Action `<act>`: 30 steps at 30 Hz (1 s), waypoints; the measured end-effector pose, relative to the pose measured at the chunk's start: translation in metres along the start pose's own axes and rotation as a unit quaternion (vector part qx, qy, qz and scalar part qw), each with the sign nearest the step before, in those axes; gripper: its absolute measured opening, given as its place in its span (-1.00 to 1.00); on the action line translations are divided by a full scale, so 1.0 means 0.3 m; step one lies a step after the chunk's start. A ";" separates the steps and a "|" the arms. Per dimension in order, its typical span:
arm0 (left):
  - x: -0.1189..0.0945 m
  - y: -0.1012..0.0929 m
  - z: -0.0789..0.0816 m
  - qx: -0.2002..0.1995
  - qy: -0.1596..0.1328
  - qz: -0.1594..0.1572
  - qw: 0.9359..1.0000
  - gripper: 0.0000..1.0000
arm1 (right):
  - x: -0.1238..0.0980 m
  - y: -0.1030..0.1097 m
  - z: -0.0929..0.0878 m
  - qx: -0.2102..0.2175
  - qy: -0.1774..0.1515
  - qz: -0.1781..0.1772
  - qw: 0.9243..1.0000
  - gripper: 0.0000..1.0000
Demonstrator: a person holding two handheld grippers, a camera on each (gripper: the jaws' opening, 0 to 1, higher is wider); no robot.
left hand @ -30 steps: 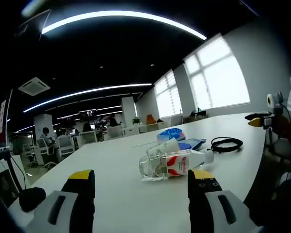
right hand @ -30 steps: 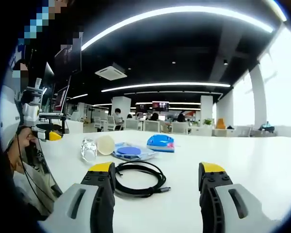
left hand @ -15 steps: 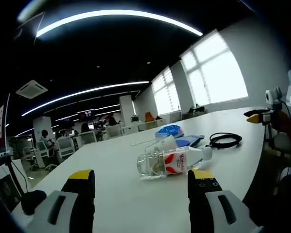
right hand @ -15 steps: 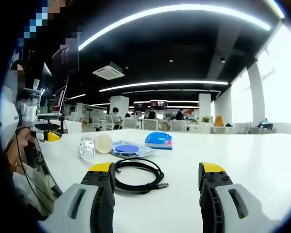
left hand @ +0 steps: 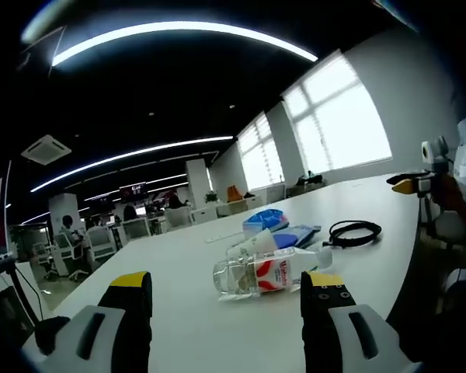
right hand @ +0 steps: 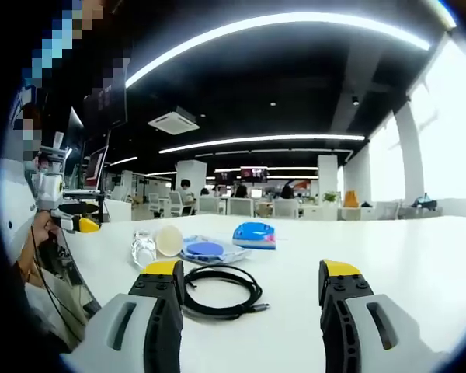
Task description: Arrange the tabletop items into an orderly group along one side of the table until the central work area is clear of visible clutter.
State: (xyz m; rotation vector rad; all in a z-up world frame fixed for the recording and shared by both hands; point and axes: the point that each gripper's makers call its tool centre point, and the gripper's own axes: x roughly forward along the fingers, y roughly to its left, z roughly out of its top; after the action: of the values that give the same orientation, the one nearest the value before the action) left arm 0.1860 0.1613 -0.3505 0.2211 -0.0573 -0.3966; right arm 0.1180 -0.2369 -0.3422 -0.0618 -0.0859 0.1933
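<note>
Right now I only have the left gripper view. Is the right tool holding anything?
Observer: No. The right tool is open, nothing clamped between its jaws.
Operator: Where's the cable relative to it?
Observer: The black cable lies coiled on the table just ahead of its left jaw, with the plug end pointing toward the gap between the jaws.
Operator: Is the cup upright?
Observer: No. The paper cup lies on its side, mouth facing the right tool, right beside the bottle.
</note>
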 end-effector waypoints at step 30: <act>0.093 -0.119 0.006 0.255 0.026 -0.012 0.967 0.58 | -0.003 0.006 -0.036 -0.010 0.015 -0.001 1.000 0.49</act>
State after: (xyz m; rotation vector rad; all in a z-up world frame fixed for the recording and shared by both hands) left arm 0.1981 0.1180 -0.3563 0.7407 -0.1055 -0.3957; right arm 0.1179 -0.2359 -0.3533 -0.0852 -0.0575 0.1889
